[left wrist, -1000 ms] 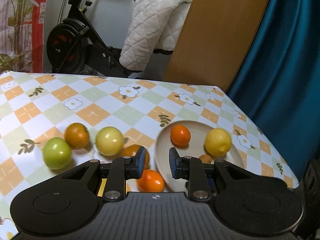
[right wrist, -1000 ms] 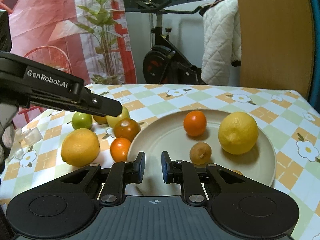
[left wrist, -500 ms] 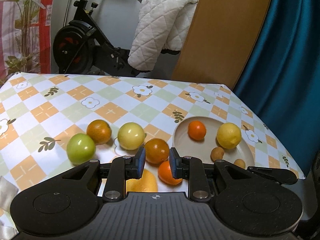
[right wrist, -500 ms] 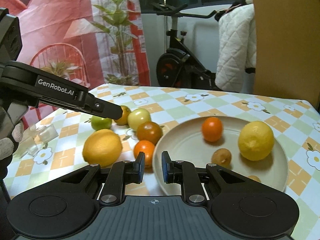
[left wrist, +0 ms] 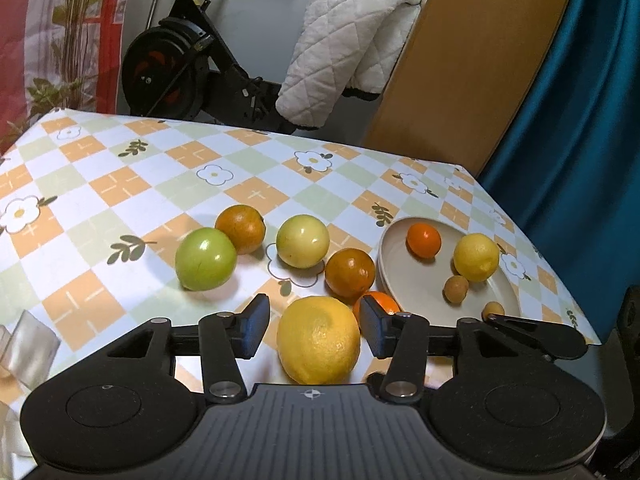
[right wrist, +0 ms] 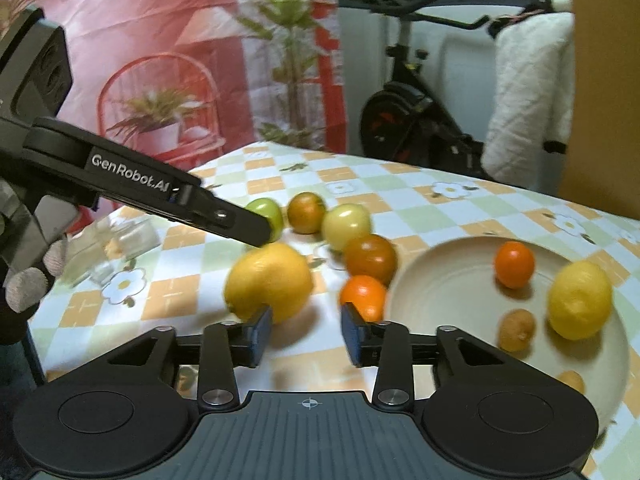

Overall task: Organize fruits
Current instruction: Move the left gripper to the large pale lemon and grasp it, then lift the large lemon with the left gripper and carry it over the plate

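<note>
Both grippers had pulled back from the plate (left wrist: 386, 256) toward the loose fruit since the earlier frames, and both sets of jaws, closed a moment before, were now opening. On the checked tablecloth (left wrist: 120, 184) the plate sat at the right, holding a lemon (left wrist: 476, 257), a small orange (left wrist: 423, 239) and at least two little brown fruits, so by my reading the sorting was partly done. Six pieces were left on the cloth beside it: a big lemon (left wrist: 319, 339), a green apple (left wrist: 205, 258), a pale yellow apple (left wrist: 303, 241), two brownish oranges, one far (left wrist: 240, 229) and one (left wrist: 349, 272) near the plate's rim, and a small bright orange (left wrist: 379, 304) just beside that rim. The left gripper (left wrist: 315, 332) had its jaws spread to either side of the big lemon, which lay between them on the cloth; the pads did not appear to press on it, so it was released, not gripping. The right gripper (right wrist: 307, 334) was likewise open and empty, with bare cloth between its jaws, the big lemon just ahead of its left finger and the small bright orange just ahead of its right one. Its view was blurred, so finer contact there could not be told.
</note>
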Demonstrator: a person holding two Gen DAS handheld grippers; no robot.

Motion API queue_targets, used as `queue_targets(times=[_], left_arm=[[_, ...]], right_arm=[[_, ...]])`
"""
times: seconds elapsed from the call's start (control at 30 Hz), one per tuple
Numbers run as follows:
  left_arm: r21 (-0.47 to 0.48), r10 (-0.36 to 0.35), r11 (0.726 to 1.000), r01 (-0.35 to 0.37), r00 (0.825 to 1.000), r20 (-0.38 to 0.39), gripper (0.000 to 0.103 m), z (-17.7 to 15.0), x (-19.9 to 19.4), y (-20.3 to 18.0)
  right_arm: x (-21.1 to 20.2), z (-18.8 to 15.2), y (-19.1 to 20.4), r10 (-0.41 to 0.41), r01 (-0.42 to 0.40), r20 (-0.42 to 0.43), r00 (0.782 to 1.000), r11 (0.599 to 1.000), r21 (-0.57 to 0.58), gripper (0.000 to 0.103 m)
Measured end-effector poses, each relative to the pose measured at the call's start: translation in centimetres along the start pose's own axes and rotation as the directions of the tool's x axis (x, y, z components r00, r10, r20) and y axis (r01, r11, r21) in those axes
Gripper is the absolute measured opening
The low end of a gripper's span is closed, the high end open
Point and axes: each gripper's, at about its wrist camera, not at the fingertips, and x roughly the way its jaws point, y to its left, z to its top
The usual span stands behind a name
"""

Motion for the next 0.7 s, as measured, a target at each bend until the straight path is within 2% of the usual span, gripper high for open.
queue_targets(times=[0.07,0.13,0.3,0.47,0.7], left_arm=[[-0.013,-0.005,1.000,0.005,1.000,-0.002,0.052,-0.1,0.2,0.2],[-0.022,-0.007,1.000,0.007,1.000,-0.003,0.052,-0.3,0.3,0.4],[-0.048,-0.018,0.999,0.018,1.000,-0.006,0.052,-0.8,0.7,0.9],[-0.054,-0.032,0.998,0.031,0.999,-0.011,0.052,-1.1,1.4,0.6],[-0.054,-0.037,0.998,0.036,0.999,-0.012,0.053,-1.5,2.0,0.5]], right_arm=[[0.6,0.4,0.6,0.010,-0.010,-0.010,1.000,1.000,-0.018,0.047],[1.2,0.7,1.2,0.017,-0.018,-0.022,1.000,0.999,-0.034,0.055],[2.7,1.2,2.0,0.027,-0.029,-0.052,0.998,0.999,-0.043,0.061],[3.8,1.4,2.3,0.028,-0.030,-0.067,0.997,0.999,-0.038,0.065],[4.3,1.3,2.3,0.012,-0.014,-0.073,0.997,1.000,-0.024,0.065]])
